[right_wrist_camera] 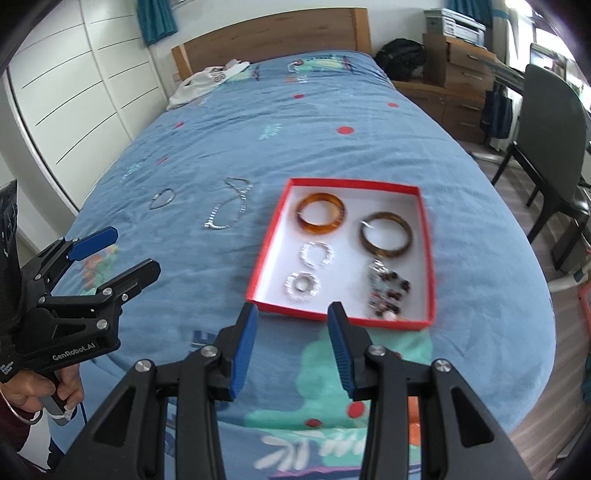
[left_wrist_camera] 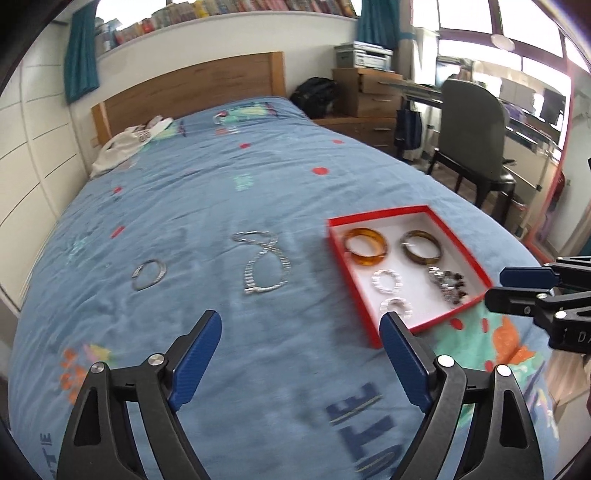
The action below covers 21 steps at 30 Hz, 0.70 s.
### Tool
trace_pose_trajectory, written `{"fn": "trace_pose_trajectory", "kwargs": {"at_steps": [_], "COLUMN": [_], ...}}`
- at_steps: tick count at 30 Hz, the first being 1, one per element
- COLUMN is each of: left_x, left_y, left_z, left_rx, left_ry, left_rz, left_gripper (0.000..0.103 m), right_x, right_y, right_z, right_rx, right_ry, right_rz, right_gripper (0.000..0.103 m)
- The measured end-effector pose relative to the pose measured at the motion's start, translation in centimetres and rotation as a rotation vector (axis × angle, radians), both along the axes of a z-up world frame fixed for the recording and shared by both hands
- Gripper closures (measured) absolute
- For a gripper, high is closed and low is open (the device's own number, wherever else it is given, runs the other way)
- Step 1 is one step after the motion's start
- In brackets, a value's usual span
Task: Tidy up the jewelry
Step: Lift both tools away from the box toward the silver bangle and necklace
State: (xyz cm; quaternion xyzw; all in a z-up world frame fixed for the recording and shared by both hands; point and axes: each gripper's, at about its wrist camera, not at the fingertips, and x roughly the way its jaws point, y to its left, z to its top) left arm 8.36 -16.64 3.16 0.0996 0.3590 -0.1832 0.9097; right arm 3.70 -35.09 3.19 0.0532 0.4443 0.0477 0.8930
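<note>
Lying flat, red box (right_wrist_camera: 424, 258), long axis toward headboard (right_wrist_camera: 273, 33)

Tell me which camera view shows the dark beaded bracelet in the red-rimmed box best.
The right wrist view: the dark beaded bracelet lies near the middle, close below the camera, inside the red-rimmed box. The left wrist view shows it smaller, off to the right and more blurred.

A bed (right_wrist_camera: 332, 155) with a blue patterned cover and wooden headboard (right_wrist_camera: 273, 33) fills the room. White wardrobe doors (right_wrist_camera: 74, 85) line one side. Beyond the bed's far corner stand wooden drawers (right_wrist_camera: 461, 74), a black backpack (right_wrist_camera: 400, 59) and a dark chair (right_wrist_camera: 550, 122) on wood flooring. Daylight enters through windows (left_wrist_camera: 480, 26) with teal curtains (left_wrist_camera: 81, 55).
</note>
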Motion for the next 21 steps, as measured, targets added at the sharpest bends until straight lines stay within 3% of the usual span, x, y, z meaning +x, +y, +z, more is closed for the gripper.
{"fn": "trace_pose_trajectory", "kwargs": {"at_steps": [4,12,21], "left_x": [1.8,6.7,14.2], "left_y": [4.5,13.0,18.8], "left_z": [-0.6,-3.3,-6.5], "left_rx": [-0.001,-0.009,-0.039], "left_ry": [0.015,0.068,0.12], "left_rz": [0.066,0.206,0.307], "left_gripper": [0.013,0.006,0.006], "right_x": [2.4,8.7,17.4], "right_y": [2.9,7.6,10.4], "right_z": [-0.1,-2.2,-5.6], "right_rx": [0.004,0.017,0.06], "right_ry": [-0.001,0.027,0.072], "right_rz": [0.038,0.086,0.095], "right_gripper": [0.063,0.043,0.042]}}
